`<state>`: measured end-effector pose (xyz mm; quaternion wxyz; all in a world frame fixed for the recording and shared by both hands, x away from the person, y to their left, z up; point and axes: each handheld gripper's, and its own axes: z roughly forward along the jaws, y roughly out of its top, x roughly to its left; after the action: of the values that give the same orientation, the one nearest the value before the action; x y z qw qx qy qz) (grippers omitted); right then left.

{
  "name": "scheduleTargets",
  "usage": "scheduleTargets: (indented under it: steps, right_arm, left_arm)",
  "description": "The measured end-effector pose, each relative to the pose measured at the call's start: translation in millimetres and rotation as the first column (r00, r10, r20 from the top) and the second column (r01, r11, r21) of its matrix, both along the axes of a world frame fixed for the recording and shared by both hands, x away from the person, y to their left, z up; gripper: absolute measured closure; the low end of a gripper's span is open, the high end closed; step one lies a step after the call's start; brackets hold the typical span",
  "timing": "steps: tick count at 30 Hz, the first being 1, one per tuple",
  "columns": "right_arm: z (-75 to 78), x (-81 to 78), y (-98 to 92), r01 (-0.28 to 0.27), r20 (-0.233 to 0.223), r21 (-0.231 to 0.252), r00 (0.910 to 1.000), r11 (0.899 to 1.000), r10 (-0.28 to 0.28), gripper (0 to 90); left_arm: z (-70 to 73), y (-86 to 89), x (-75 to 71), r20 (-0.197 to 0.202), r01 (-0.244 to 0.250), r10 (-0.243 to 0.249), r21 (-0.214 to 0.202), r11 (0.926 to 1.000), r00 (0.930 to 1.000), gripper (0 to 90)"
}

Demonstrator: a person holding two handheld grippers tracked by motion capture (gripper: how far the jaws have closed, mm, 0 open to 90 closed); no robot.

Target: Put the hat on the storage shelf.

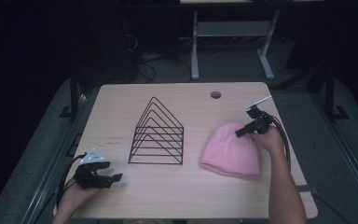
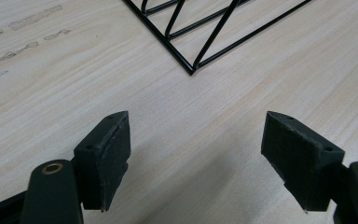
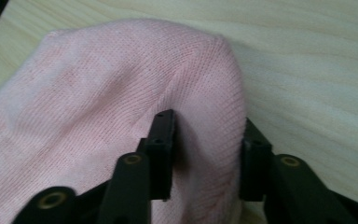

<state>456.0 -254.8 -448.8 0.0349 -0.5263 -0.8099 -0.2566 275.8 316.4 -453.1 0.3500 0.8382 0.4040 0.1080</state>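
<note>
A pink knit beanie (image 1: 230,149) lies flat on the right half of the wooden table (image 1: 191,191). My right gripper (image 1: 240,132) comes down on its far right edge. In the right gripper view the two black jaws pinch a raised fold of the beanie (image 3: 98,93) between their pads, so the right gripper (image 3: 207,122) is shut on the fabric. My left gripper (image 1: 112,171) rests low at the table's front left, jaws spread wide. In the left gripper view the left gripper (image 2: 196,126) has nothing but bare wood between its pads (image 2: 114,149).
A black wire rack (image 1: 157,135) of nested triangles stands at the table's middle, its near corner (image 2: 191,70) just ahead of the left jaws. A round cable hole (image 1: 216,94) sits near the far edge. Bare wood lies between rack and beanie.
</note>
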Motion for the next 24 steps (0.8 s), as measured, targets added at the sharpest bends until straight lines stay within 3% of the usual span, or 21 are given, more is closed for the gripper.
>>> scheduleTargets:
  steps: [3, 6, 13, 24]
  right_arm:
    - [0.7, -1.9, -1.2, -0.002, 0.008, 0.018, 1.0000, 1.000, 0.002, 70.9]
    - [-0.3, -2.9, -2.9, -0.008, -0.005, 0.053, 1.0000, 0.999, 0.009, 72.4]
    - [11.8, -9.0, -3.8, -0.045, 0.006, 0.086, 0.9990, 0.995, 0.044, 74.5]
    - [41.5, -25.0, 2.3, -0.131, 0.097, 0.164, 0.9885, 0.978, 0.116, 74.4]
  left_arm:
    - [-0.9, -0.5, 0.0, 0.000, -0.001, 0.001, 0.000, 1.0000, 1.0000, 24.1]
    - [-1.0, -0.4, 0.1, 0.001, -0.001, 0.001, 0.000, 1.0000, 1.0000, 24.1]
    - [-0.9, -1.0, 0.1, -0.003, 0.004, -0.004, 0.008, 1.0000, 1.0000, 24.1]
    - [-1.2, -1.9, -0.3, -0.009, 0.010, -0.010, 0.019, 0.9998, 0.9999, 24.2]
